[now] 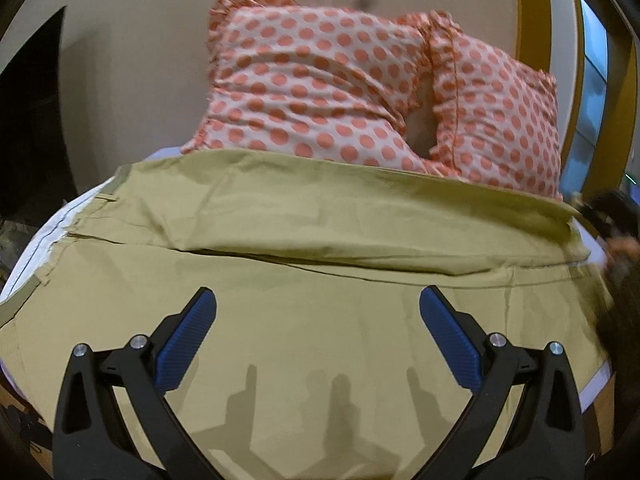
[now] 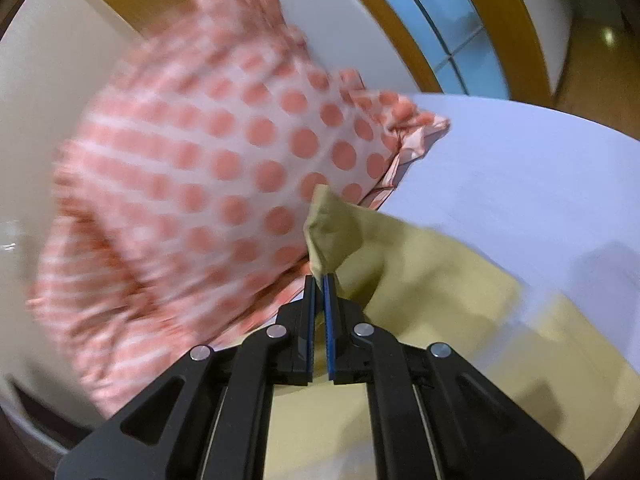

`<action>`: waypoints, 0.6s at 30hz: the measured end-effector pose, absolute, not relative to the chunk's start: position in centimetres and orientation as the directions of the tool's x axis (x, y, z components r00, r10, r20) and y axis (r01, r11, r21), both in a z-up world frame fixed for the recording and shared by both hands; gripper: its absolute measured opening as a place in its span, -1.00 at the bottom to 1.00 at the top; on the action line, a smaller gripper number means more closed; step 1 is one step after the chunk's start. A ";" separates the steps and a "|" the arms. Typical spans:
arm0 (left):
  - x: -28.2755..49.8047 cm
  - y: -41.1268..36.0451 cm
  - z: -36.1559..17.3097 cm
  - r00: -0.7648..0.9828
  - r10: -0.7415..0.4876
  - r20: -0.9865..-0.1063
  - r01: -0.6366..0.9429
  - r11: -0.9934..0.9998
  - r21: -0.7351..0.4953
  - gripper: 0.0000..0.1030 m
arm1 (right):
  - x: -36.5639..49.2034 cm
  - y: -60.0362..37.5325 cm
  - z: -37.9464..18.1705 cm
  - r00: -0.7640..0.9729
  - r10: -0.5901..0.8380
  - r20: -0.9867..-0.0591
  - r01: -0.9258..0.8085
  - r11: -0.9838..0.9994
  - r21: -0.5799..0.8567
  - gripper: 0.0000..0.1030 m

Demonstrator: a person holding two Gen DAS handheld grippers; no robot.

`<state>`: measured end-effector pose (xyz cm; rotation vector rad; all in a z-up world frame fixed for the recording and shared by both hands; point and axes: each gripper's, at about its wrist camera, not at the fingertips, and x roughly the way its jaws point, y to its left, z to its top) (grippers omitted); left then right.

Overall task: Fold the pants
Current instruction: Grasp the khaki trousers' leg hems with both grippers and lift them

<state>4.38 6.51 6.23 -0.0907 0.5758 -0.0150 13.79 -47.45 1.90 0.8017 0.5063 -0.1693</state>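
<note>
Khaki pants [image 1: 312,232] lie spread across a white bed, with one layer folded over the other along a crease through the middle. My left gripper [image 1: 318,312] is open and empty, hovering just above the near part of the pants. My right gripper [image 2: 319,280] is shut on a corner of the khaki pants [image 2: 332,228] and lifts it off the bed [image 2: 520,184], close to the pillows. The right gripper shows only as a dark blur at the right edge of the left wrist view.
Two white pillows with orange dots [image 1: 320,80] lean against the beige wall behind the pants; one also fills the left of the right wrist view [image 2: 200,184]. A wooden-framed window [image 2: 452,32] is at the back right. A dark opening [image 1: 32,120] is at left.
</note>
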 end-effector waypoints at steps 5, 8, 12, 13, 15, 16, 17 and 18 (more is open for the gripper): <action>4.0 9.3 8.1 0.856 -0.048 -0.515 -0.033 0.988 -0.148 0.97 | 5.4 -46.8 1.9 0.874 0.117 -0.471 0.303 0.627 0.718 -0.91; 4.9 11.2 9.0 0.852 -0.089 -0.515 -0.024 0.978 -0.208 0.97 | 3.9 -46.7 -0.6 0.815 0.178 -0.551 0.367 0.578 0.729 -0.81; 6.6 13.4 9.2 0.823 -0.168 -0.543 -0.006 0.953 -0.304 0.97 | 3.9 -47.0 -2.4 0.767 0.226 -0.600 0.429 0.515 0.742 0.03; 7.1 14.1 9.0 0.814 -0.196 -0.547 -0.001 0.941 -0.339 0.97 | 3.2 -46.7 -2.5 0.772 0.228 -0.593 0.423 0.511 0.748 0.03; 7.7 15.0 8.7 0.805 -0.225 -0.549 -0.002 0.924 -0.382 0.97 | 2.4 -46.5 -2.7 0.776 0.229 -0.588 0.418 0.511 0.751 0.03; 8.2 15.4 8.4 0.798 -0.230 -0.557 -0.013 0.917 -0.398 0.97 | 2.6 -46.5 -2.7 0.780 0.234 -0.580 0.414 0.502 0.759 0.03; 8.8 15.7 8.4 0.793 -0.228 -0.565 -0.025 0.915 -0.403 0.97 | 2.8 -46.4 -2.8 0.783 0.237 -0.576 0.412 0.496 0.764 0.03; 9.2 15.8 8.3 0.788 -0.221 -0.575 -0.037 0.915 -0.402 0.97 | 3.1 -46.3 -2.7 0.786 0.233 -0.573 0.412 0.493 0.766 0.03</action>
